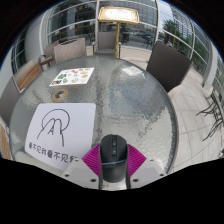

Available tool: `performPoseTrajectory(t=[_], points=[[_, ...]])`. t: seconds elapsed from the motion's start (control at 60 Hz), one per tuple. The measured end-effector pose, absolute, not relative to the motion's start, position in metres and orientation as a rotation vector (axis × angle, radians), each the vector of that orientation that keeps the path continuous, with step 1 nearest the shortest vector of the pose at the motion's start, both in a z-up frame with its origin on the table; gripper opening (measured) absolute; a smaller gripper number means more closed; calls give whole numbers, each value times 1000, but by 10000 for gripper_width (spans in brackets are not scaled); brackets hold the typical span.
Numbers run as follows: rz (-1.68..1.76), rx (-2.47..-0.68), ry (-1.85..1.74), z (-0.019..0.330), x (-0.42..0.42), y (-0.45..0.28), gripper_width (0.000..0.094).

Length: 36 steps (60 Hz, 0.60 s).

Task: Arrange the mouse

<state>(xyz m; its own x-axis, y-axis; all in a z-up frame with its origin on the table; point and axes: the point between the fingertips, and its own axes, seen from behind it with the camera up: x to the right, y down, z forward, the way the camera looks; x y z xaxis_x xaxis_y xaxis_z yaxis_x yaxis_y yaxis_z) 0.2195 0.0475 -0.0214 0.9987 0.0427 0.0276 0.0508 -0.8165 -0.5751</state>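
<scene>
A black computer mouse (112, 156) sits between my gripper's (112, 164) two fingers. The magenta pads (91, 159) press against both of its sides, so the gripper is shut on it. The mouse is over the near edge of a round grey table (140, 100). A white mat (56, 132) with a line drawing and printed text lies on the table, just ahead and to the left of the fingers.
A sheet with coloured pictures (75, 76) lies on the far left part of the table. A wooden-topped table (118, 15) and a chair (168, 60) stand beyond. Glass walls surround the room.
</scene>
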Motion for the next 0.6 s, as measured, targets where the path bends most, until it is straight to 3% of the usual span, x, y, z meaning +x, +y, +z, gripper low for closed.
performPoseTrajectory(t=[0.067, 0.15, 0.417, 0.533, 0.6], points=[[-26, -2552, -33, -14, 223, 46, 311], [-28, -2502, 39, 32, 229, 56, 313], [-110, -2151, 61, 266, 207, 125, 311], [-92, -2102, -11, 297, 152, 135, 311], [-65, -2135, -69, 281, 119, 148, 309]])
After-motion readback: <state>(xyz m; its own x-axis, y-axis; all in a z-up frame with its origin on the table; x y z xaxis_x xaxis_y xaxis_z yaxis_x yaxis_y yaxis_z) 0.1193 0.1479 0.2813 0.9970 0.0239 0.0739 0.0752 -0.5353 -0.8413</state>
